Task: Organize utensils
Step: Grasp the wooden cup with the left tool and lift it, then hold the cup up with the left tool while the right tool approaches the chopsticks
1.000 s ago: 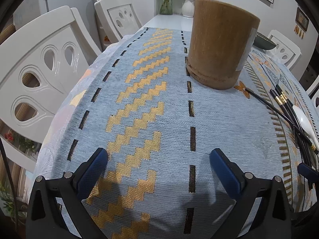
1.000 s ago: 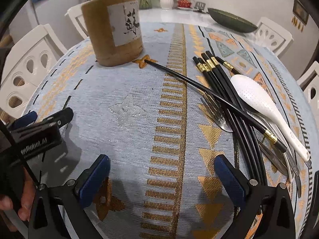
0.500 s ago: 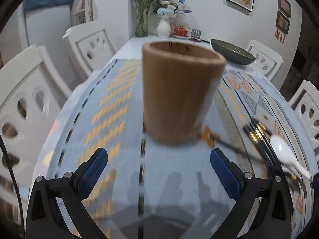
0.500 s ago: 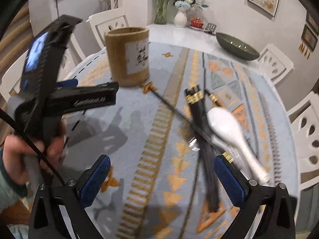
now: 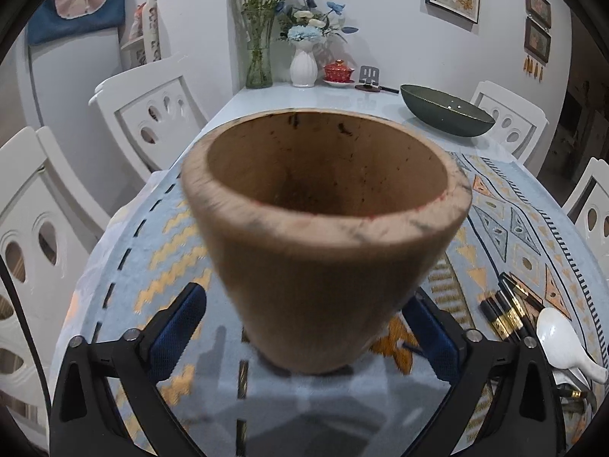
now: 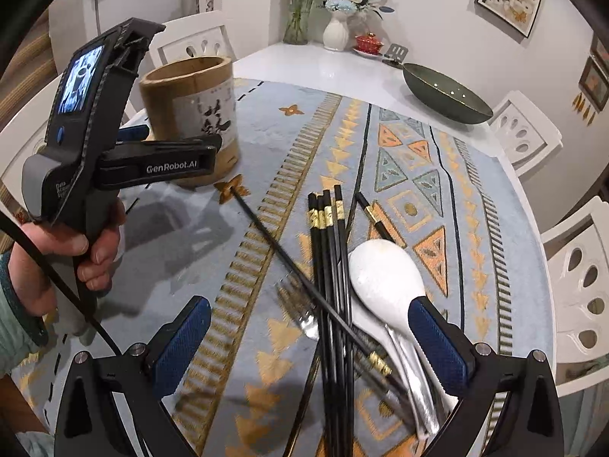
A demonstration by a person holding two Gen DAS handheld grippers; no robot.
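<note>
My left hand-held gripper [image 5: 304, 339] spreads wide around the wooden holder [image 5: 323, 236] to steady it, while my right hand-held gripper [image 6: 308, 335] hovers wide above the chopsticks [image 6: 331, 266], ready to pick.

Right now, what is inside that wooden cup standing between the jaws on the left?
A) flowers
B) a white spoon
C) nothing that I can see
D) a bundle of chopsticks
C: the left wrist view looks down into the wooden cup and shows only bare inner wall, while the chopsticks and white spoon lie on the tablecloth.
</note>
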